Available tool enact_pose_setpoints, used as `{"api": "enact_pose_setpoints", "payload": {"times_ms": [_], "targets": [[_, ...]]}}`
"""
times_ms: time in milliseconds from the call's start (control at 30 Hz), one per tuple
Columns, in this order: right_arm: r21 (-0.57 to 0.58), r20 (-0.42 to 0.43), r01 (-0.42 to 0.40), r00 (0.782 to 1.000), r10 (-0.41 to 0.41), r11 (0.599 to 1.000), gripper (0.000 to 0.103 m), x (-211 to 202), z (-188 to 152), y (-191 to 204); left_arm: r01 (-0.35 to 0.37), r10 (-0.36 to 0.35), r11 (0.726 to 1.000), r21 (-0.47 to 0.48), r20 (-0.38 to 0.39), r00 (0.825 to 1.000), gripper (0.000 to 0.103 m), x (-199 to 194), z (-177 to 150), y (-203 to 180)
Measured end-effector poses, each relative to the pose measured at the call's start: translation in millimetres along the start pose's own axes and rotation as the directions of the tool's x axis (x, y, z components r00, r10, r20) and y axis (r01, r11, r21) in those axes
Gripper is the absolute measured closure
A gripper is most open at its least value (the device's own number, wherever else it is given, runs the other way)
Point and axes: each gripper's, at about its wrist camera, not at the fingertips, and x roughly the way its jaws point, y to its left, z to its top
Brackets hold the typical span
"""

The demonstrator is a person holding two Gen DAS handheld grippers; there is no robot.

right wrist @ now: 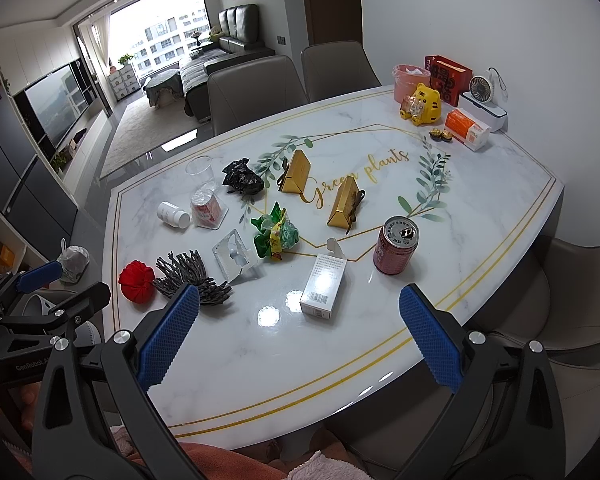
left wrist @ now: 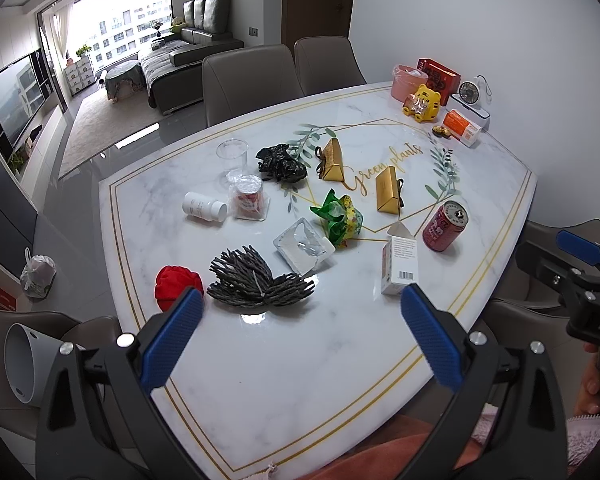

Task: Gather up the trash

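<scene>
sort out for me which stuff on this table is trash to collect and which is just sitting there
Likely trash:
- red can, opened
- crumpled green wrapper
- black crumpled bag
- open white carton
- clear plastic tray
- clear cup

Probably just lying about:
- yellow tiger figure
- small fan
- two gold gift boxes
- pink tub

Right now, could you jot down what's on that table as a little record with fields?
surface: marble-look table with gold lines
near edge: white carton lying flat, red can upright
middle: green wrapper, two gold boxes, black bag
left side: red ball, dark twigs, white bottle, clear cup
left gripper: jaws open, empty
right gripper: jaws open, empty
</scene>
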Motion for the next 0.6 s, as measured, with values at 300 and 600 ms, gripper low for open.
{"api": "enact_pose_setpoints", "payload": {"times_ms": [300,600], "targets": [[-0.001,0.001,0.001,1.0,-0.001,1.0,0.006,0.1,-0.3,0.1,0.0,0.0,1.0,-0.001,0.0,1.0,0.004,0.0,0.0,0.3],[0.017,-0.002,0.006,1.0,-0.006,1.0,0.006,0.0,-0.6,-4.9,0.007,-0.007,1.0,0.01,-0.005,1.0,0.004,-0.7,5.4,0.0]]}}
